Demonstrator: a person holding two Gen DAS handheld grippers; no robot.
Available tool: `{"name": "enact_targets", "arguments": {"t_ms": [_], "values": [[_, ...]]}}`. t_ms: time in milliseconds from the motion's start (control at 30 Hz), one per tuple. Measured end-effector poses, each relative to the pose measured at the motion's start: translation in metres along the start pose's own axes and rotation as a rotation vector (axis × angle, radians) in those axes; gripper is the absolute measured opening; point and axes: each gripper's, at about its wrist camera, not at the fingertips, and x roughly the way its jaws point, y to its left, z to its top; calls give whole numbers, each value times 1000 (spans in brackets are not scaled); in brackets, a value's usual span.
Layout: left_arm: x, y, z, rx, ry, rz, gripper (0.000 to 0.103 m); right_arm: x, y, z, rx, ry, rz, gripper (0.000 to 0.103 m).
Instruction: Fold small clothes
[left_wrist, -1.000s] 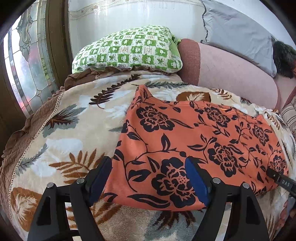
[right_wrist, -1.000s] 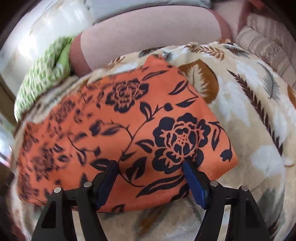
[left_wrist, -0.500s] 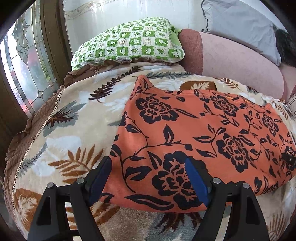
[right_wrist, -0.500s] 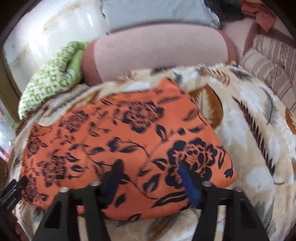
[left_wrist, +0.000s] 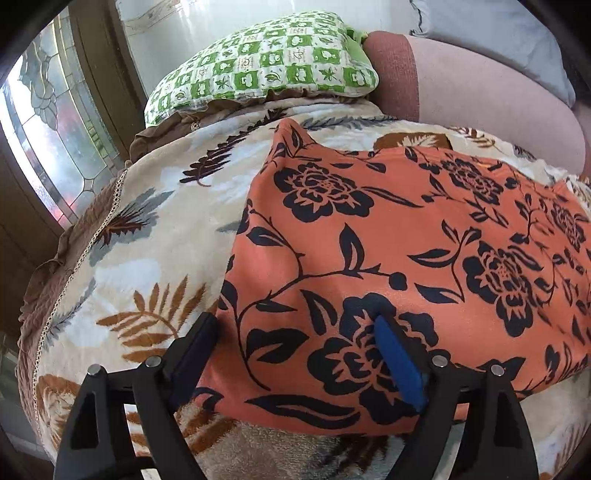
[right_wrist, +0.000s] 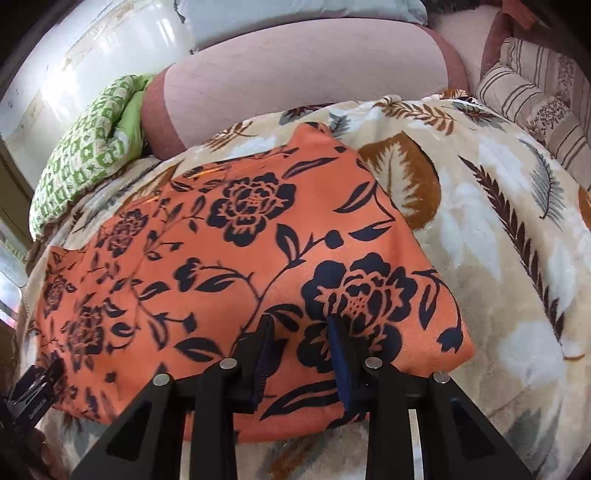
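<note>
An orange cloth with black flowers (left_wrist: 388, 240) lies spread flat on a leaf-print blanket (left_wrist: 140, 229). My left gripper (left_wrist: 293, 321) sits low over the cloth's near left corner. Its jaws are opening wide: one finger is off the cloth's left edge and the other rests on the fabric. In the right wrist view the same cloth (right_wrist: 240, 240) fills the middle. My right gripper (right_wrist: 300, 321) is at its near edge, close to the right corner. Its jaws are closing to a narrow gap with a strip of flat cloth between the pads.
A green checked pillow (left_wrist: 266, 62) and a pink bolster (left_wrist: 480, 92) lie behind the cloth. A grey pillow (left_wrist: 498, 33) rests on the bolster. A striped cushion (right_wrist: 535, 92) is at the far right. A stained-glass window (left_wrist: 48, 129) stands left of the blanket's brown edge.
The right gripper's jaws have narrowed a lot over the cloth's near edge. The left gripper has sunk closer to the cloth's left corner, jaws slightly wider. The cloth itself has not shifted.
</note>
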Motion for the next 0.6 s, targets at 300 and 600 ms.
{"name": "enact_targets", "arguments": {"t_ms": [300,600], "values": [[-16,-1,1,16,-65,-1,87,-34,61,-10,-108,-36,176,32],[-18,10,1,-12,-70,-5,87,-14,119,-40,-199,47,231,32]]}}
